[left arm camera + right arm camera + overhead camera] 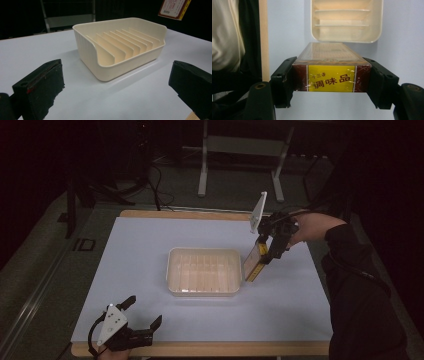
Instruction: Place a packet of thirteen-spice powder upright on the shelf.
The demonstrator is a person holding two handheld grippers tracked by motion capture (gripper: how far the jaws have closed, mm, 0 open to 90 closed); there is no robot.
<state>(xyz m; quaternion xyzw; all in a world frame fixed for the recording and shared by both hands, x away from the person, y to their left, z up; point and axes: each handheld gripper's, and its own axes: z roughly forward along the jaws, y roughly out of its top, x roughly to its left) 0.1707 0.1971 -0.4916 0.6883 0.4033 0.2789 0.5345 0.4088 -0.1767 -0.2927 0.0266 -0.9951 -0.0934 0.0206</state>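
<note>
A cream plastic rack tray with several upright dividers sits in the middle of the white table; it also shows in the left gripper view and the right gripper view. My right gripper is shut on a flat brown-and-yellow seasoning box, held tilted in the air just right of the tray. In the right gripper view both jaws press the box at its sides. The box's corner hangs above the tray's far side. My left gripper rests open near the table's front left edge, nothing between its jaws.
The white table top has a wooden rim along the front. A metal stand and cables lie on the floor beyond the far edge. A person's dark sleeve reaches in from the right.
</note>
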